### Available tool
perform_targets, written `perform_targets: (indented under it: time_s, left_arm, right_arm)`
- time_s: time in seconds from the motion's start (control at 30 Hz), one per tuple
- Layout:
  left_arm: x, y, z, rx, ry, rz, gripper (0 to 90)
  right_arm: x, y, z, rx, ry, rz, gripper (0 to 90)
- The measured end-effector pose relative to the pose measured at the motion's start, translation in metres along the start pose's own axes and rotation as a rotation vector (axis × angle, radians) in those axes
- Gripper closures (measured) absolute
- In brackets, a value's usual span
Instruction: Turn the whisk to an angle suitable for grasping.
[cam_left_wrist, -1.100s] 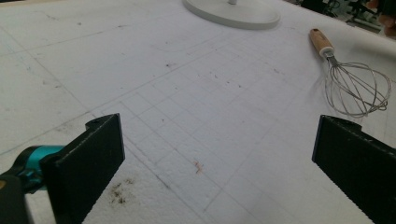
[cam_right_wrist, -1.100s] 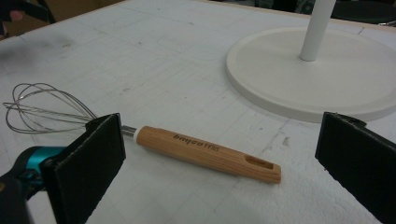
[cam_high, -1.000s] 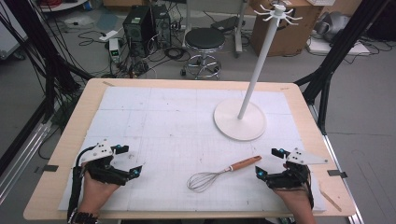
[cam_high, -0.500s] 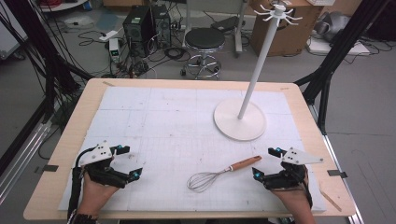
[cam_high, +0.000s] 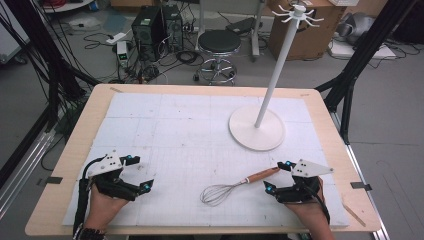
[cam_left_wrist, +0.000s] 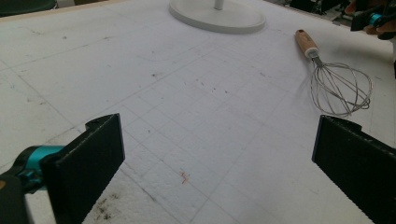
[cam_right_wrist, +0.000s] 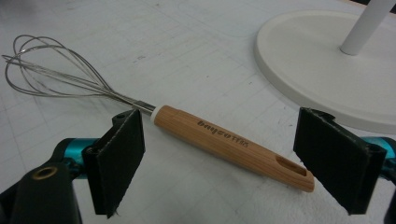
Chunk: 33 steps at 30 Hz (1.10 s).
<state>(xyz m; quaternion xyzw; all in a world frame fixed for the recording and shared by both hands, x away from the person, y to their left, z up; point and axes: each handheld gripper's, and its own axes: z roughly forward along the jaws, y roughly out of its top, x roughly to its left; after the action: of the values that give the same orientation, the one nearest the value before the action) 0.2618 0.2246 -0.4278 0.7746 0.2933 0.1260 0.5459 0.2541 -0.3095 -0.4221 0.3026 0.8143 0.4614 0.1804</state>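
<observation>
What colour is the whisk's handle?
Light brown wood, with dark lettering along the handle; the right gripper view shows it best.

The wire balloon whisk with a light wooden handle lies flat on the white gridded mat, near the front edge of the table, right of centre. The steel loops point left and toward the front; the handle points right and away. The handle bears dark printed lettering and a slotted hole at its free end.
</observation>
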Motion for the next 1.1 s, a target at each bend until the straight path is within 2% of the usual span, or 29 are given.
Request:
perform_targets:
  time_s: [0.1, 0.2, 0.4, 0.5, 0.63, 0.67, 0.9, 1.07, 1.1]
  left_arm:
    - [0.0, 0.0, 0.0, 0.001, -0.001, 0.002, 2.9]
    - [0.0, 0.0, 0.0, 0.003, -0.001, 0.002, 2.9]
    - [0.001, 0.0, 0.0, -0.006, 0.002, -0.006, 2.9]
    - [0.001, 0.0, 0.0, -0.007, 0.007, -0.009, 2.9]
    - [0.002, 0.001, 0.001, -0.01, 0.004, -0.01, 2.9]
    - [0.003, 0.001, 0.001, -0.008, 0.005, -0.006, 2.9]
    - [0.005, 0.002, 0.0, -0.017, 0.015, -0.009, 2.9]
    - [0.005, 0.002, 0.001, -0.014, 0.009, -0.007, 2.9]
    - [0.004, 0.002, 0.002, -0.011, 0.009, -0.007, 2.9]
  right_arm:
    - [0.0, 0.001, 0.0, 0.007, 0.023, -0.009, 24.2]
    - [0.0, 0.001, 0.001, 0.017, 0.021, -0.02, 27.4]
    - [-0.002, 0.004, 0.008, 0.058, 0.012, -0.042, 28.3]
    - [-0.003, 0.01, 0.016, 0.108, 0.044, -0.069, 28.3]
    - [-0.006, 0.02, 0.031, 0.228, 0.077, -0.12, 28.3]
    - [-0.007, 0.023, 0.034, 0.239, 0.076, -0.14, 28.4]
    - [-0.004, 0.038, 0.052, 0.303, 0.136, -0.17, 31.1]
    - [-0.002, 0.037, 0.059, 0.354, 0.169, -0.19, 32.5]
    - [-0.001, 0.035, 0.065, 0.4, 0.192, -0.187, 34.0]
